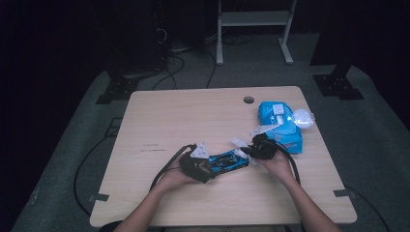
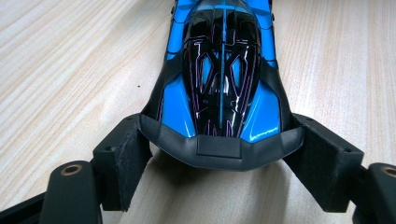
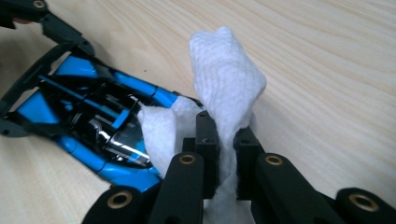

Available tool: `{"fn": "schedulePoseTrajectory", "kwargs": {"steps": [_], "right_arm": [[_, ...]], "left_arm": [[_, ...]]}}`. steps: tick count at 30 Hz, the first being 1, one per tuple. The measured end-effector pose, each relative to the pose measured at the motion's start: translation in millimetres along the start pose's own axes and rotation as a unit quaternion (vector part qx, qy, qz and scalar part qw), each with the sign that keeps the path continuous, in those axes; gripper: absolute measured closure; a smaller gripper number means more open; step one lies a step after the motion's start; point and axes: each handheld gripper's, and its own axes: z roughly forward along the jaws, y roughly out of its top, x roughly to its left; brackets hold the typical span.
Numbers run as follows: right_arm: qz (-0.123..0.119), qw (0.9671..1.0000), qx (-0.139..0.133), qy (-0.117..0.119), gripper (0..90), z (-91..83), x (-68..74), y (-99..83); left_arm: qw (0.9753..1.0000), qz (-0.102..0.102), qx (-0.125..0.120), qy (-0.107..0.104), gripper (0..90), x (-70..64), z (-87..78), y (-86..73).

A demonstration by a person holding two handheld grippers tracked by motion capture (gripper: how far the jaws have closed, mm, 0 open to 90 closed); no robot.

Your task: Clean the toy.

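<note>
Your left claw clamps the rear of the toy car on the worktop. Your right claw pinches a white wipe just beside the car's front; rub gently and keep the left grip firm.

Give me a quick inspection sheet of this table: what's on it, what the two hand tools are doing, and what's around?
Surface: pale wooden table, with a cable hole near the far edge.
Job's things: blue and black toy car; white wipe touching one end of the car.
Clutter: blue wipes pack at the far right.
Grippers: left gripper clamps the car's end; right gripper pinches the wipe.
Cables: black leads trail from both grippers.
Surroundings: grey carpet, white frame, dark room.
</note>
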Motion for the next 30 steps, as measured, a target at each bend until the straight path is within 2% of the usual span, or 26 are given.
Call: {"fn": "schedulePoseTrajectory", "kwargs": {"steps": [4, 8, 9, 10, 11, 14, 15, 19, 20, 21, 24, 25, 27, 28, 30], "right_arm": [[-0.01, 0.9998, -0.006, 0.016, 83.7, -5.2, 7.7, -5.3], [-0.016, 0.9997, -0.002, 0.019, 73.5, -10.1, 12.3, -5.3], [-0.022, 0.9994, -0.016, 0.021, 67.0, -14.9, 12.6, -4.0], [-0.022, 0.9994, -0.016, 0.021, 67.0, -14.9, 12.6, -4.0], [-0.025, 0.9993, -0.015, 0.024, 60.9, -19.9, 13.3, -2.9], [-0.03, 0.9991, -0.015, 0.025, 58.2, -24.5, 14.3, -3.5], [-0.037, 0.9989, -0.012, 0.024, 54.8, -27.5, 16.1, -5.1], [-0.049, 0.9981, -0.008, 0.036, 51.7, -25.5, 20.3, -8.0], [-0.057, 0.9978, -0.003, 0.034, 51.8, -23.3, 23.2, -7.9], [-0.079, 0.9965, 0.005, 0.025, 54.8, -18.0, 28.9, -7.0], [-0.084, 0.9962, 0.01, 0.02, 58.1, -12.0, 30.1, -5.7], [-0.084, 0.9963, 0.013, 0.017, 59.6, -9.0, 29.3, -5.6], [-0.064, 0.9975, 0.001, 0.031, 67.3, -6.7, 22.7, -8.2], [-0.064, 0.9975, 0.001, 0.031, 67.3, -6.7, 22.7, -8.2], [-0.049, 0.9982, -0.003, 0.034, 73.8, -9.1, 16.8, -11.2]], "left_arm": [[1.0, -0.002, -0.002, 0.001, 23.9, -0.3, -0.4, -0.7], [1.0, 0.0, 0.001, 0.001, 23.9, -0.3, -0.6, -0.3], [1.0, 0.0, 0.001, 0.002, 23.9, -0.5, -0.8, -0.4], [1.0, 0.0, 0.001, 0.002, 23.9, -0.5, -0.8, -0.4], [1.0, -0.003, -0.001, 0.002, 23.9, -0.8, -0.8, -0.6], [1.0, -0.003, -0.002, 0.001, 23.9, -0.5, -0.4, -0.7], [1.0, -0.002, -0.002, 0.001, 23.9, -0.5, -0.2, -0.5], [1.0, -0.001, 0.001, 0.002, 23.9, -0.5, -0.1, 0.2], [1.0, -0.001, 0.001, 0.002, 23.9, -0.6, -0.2, 0.2], [1.0, -0.001, 0.001, 0.002, 23.9, -0.6, -0.3, 0.2], [1.0, -0.002, 0.001, 0.001, 23.9, -0.6, -0.5, 0.1], [1.0, -0.001, 0.002, 0.002, 23.9, -0.6, -0.7, 0.1], [1.0, -0.001, 0.003, 0.001, 23.9, -0.4, -1.0, -0.1], [1.0, -0.002, 0.001, 0.001, 23.9, -0.6, -0.9, -0.2], [1.0, 0.0, 0.003, 0.001, 24.0, -0.3, -0.9, 0.2]]}}
